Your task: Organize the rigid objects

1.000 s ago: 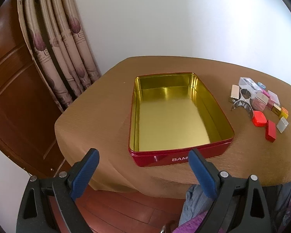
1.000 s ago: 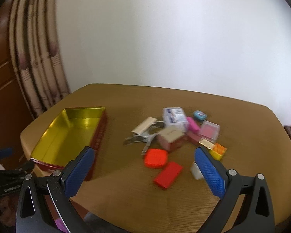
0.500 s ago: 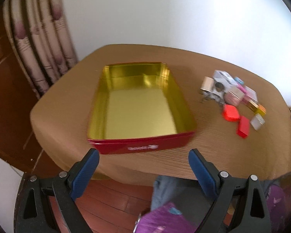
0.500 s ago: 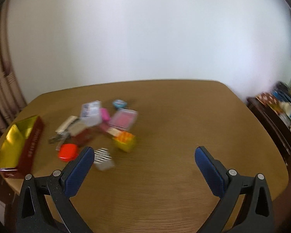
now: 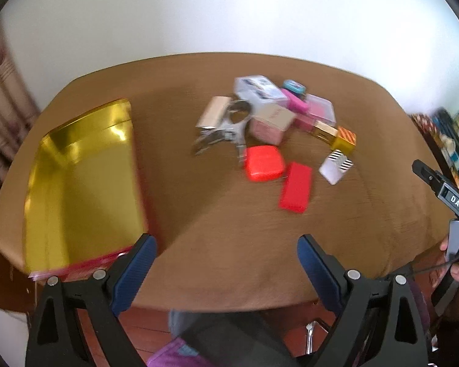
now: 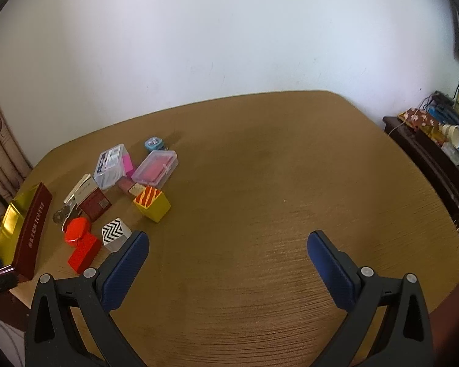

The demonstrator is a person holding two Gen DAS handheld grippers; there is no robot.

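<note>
A red tin with a gold inside (image 5: 79,183) (image 6: 18,229) lies empty at the table's left end. To its right sits a cluster of small rigid things: a red rounded box (image 5: 263,162) (image 6: 76,229), a red flat box (image 5: 295,186) (image 6: 84,252), a zigzag-striped cube (image 5: 336,165) (image 6: 115,233), a yellow-orange cube (image 5: 343,140) (image 6: 152,203), clear plastic cases (image 5: 260,90) (image 6: 154,168) and a metal tool (image 5: 226,131). My left gripper (image 5: 226,263) hangs open over the table's near edge. My right gripper (image 6: 226,260) is open over bare tabletop, right of the cluster.
The round wooden table (image 6: 275,183) stands against a white wall. A curtain (image 5: 3,91) hangs at the left. A dark sideboard with clutter (image 6: 437,153) stands at the right. The right gripper's body and a hand (image 5: 453,244) show at the left wrist view's right edge.
Both views have swung to the right. The tin slid toward the left edge in each view, and the cluster moved from centre to left in the right wrist view.
</note>
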